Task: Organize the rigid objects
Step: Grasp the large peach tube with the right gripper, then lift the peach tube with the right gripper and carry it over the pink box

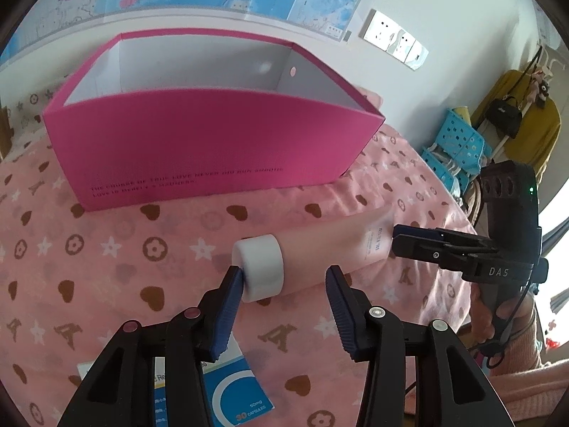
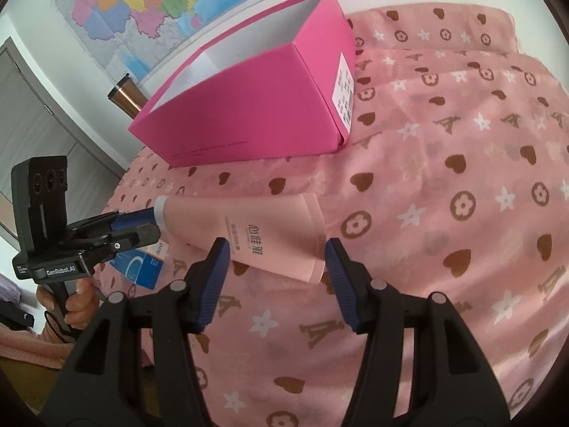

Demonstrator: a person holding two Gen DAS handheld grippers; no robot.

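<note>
Left gripper [image 1: 284, 281] frames the tube's white cap [image 1: 259, 267]; right view shows its crimped end.

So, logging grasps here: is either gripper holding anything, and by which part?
Nothing is held. Both the left gripper and right gripper are open around the pink tube.

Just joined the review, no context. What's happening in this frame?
A person holds a gripper in each hand over a pink patterned bedspread. Both work on a pink tube lying flat: the left gripper is open around its white cap, one finger touching it, and the right gripper is open at the crimped end. The open pink box stands behind. A blue medicine carton lies beside the tube.
</note>
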